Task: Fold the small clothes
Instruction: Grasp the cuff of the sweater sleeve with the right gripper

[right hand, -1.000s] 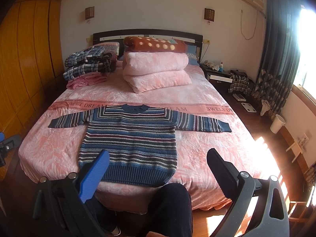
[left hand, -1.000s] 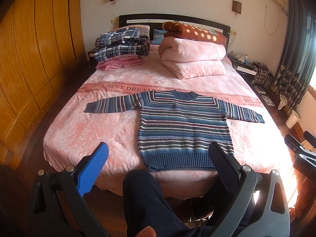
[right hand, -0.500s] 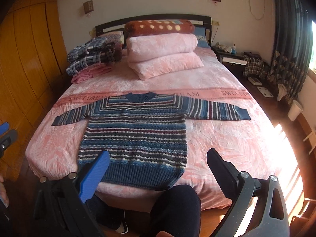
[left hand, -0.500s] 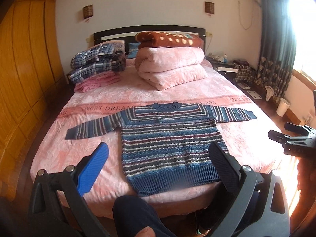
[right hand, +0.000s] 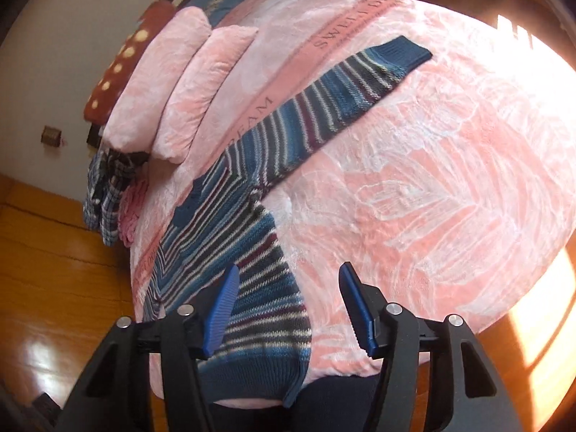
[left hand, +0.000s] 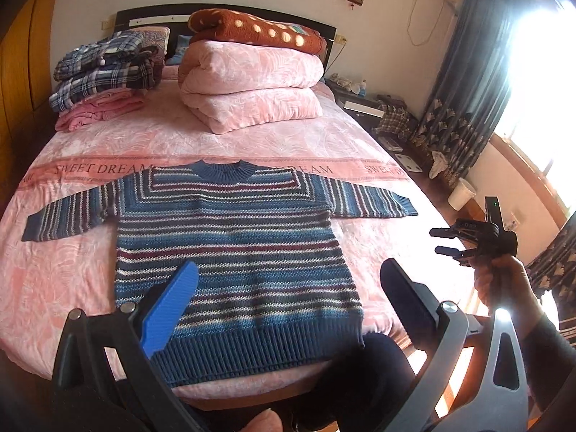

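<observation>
A blue striped knitted sweater (left hand: 234, 252) lies flat on the pink bed (left hand: 64, 280), sleeves outspread. The left gripper (left hand: 288, 298) hovers spread above its near hem; the right gripper (right hand: 288, 309), also spread and empty, hangs over its right edge.

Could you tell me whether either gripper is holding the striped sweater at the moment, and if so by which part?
Nothing is held. The left gripper and right gripper are both open above the sweater, which lies flat on the bed.

Sweater (left hand: 234, 252) is spread flat on the bed (left hand: 64, 280), sleeves out both sides, hem at the near edge. Behind it a folded quilt (left hand: 252, 97) with a blanket (left hand: 259, 32) on top; clothes pile (left hand: 100, 82) to their left.
</observation>
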`<state>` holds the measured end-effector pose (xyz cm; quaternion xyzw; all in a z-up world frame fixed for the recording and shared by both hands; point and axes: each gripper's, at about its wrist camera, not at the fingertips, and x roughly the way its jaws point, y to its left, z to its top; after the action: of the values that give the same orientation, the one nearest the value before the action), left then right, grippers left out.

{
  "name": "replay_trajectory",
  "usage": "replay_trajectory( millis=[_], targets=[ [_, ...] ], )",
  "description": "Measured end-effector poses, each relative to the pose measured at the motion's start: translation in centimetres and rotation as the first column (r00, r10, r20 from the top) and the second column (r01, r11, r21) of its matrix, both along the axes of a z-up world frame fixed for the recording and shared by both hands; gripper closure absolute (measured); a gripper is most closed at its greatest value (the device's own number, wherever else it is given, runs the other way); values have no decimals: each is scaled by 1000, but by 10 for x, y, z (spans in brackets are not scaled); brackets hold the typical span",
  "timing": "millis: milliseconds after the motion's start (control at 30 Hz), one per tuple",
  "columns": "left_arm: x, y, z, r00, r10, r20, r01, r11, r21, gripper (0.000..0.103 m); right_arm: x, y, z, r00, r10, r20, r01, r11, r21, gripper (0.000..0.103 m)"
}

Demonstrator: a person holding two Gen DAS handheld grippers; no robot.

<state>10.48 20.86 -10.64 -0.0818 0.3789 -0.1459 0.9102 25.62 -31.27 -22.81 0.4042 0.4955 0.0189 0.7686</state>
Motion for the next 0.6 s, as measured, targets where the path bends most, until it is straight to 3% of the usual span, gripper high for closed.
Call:
replay_trajectory(
  millis=[100,233,300,367,600],
  targets=[
    [21,-4,-11,1000,1,-20,-2,999,-38,3,32,-52,-30,994,-110,2,109,990,90,45],
    [49,-10,-24,999,4,-47,-8,997,-80,3,79,-123,-72,963,-271,-9,267,943,199,45],
    [61,-16,-32,998,2,-60,-8,996,-86,3,100,-151,-87,941,-339,2,329,914,237,61],
    [70,-22,-40,997,-5,-76,-1,997,-77,3,119,-176,-102,916,-402,3,386,882,271,64],
    [87,-33,-66,992,-16,-126,11,999,-45,3,171,-212,-141,873,-484,-57,483,841,243,63]
  ],
)
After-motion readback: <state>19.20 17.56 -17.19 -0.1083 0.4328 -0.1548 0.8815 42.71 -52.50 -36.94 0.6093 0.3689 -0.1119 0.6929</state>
